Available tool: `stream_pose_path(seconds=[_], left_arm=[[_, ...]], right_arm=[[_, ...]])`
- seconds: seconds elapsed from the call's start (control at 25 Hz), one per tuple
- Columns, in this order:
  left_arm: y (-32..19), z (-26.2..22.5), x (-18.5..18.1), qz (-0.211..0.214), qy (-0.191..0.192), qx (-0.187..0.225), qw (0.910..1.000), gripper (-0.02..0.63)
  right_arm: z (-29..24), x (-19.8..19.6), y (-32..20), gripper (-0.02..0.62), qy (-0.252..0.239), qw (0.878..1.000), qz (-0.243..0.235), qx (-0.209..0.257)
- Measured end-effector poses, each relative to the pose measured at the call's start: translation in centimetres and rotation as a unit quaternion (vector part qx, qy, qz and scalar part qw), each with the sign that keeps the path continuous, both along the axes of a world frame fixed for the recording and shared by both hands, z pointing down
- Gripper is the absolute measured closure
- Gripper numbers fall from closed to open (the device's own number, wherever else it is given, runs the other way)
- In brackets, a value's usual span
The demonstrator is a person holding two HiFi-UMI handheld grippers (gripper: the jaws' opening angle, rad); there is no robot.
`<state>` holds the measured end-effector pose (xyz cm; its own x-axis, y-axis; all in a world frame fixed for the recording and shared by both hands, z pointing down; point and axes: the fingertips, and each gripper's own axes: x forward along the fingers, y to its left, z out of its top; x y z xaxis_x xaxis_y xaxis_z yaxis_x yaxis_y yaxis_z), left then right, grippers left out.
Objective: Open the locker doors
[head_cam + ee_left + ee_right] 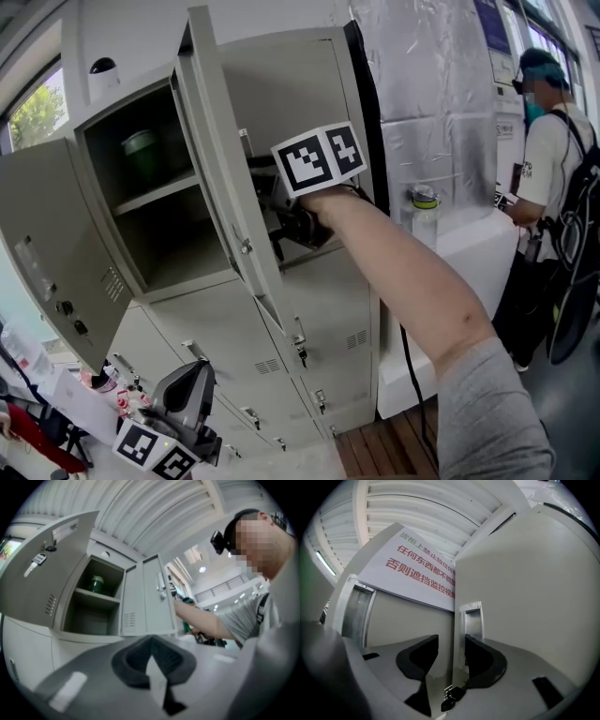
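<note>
Straddling the locker door (525,597), right gripper (451,641) (red-lettered Chinese sign (417,569) beyond)

The second door's (225,159) edge stood between my right gripper's (452,660) jaws, right of the open compartment (164,234). A container (141,150) sat on its shelf (155,194). My left gripper (153,660) was below.

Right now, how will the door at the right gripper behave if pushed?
Door looks like thin sheet metal: probably light, stiff, swings easily. Its edge sits loose between the right gripper's open jaws, so it may slip. Keys may swing.
</note>
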<state>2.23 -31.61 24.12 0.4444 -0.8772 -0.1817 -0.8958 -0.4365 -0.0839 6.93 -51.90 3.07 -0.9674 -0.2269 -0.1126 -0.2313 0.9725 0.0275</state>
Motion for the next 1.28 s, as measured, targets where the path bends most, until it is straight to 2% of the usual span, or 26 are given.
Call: stream_pose_path(seconds=[0.64, 0.96, 1.28], left_arm=[[1.1, -0.3, 0.4, 0.023, -0.004, 0.001, 0.9997, 0.604], [1.4, -0.4, 0.2, 0.027, -0.001, 0.008, 0.9996, 0.604], [2.0, -0.6, 0.2, 0.028, 0.001, 0.014, 0.9995, 0.604]], right_arm=[[0.2, 3.2, 4.1, 0.445, 0.009, 0.998, -0.066, -0.013], [0.0, 5.3, 6.7, 0.443, 0.010, 0.990, -0.137, -0.010], [0.1, 8.8, 8.6, 0.443, 0.015, 0.982, -0.186, -0.005]])
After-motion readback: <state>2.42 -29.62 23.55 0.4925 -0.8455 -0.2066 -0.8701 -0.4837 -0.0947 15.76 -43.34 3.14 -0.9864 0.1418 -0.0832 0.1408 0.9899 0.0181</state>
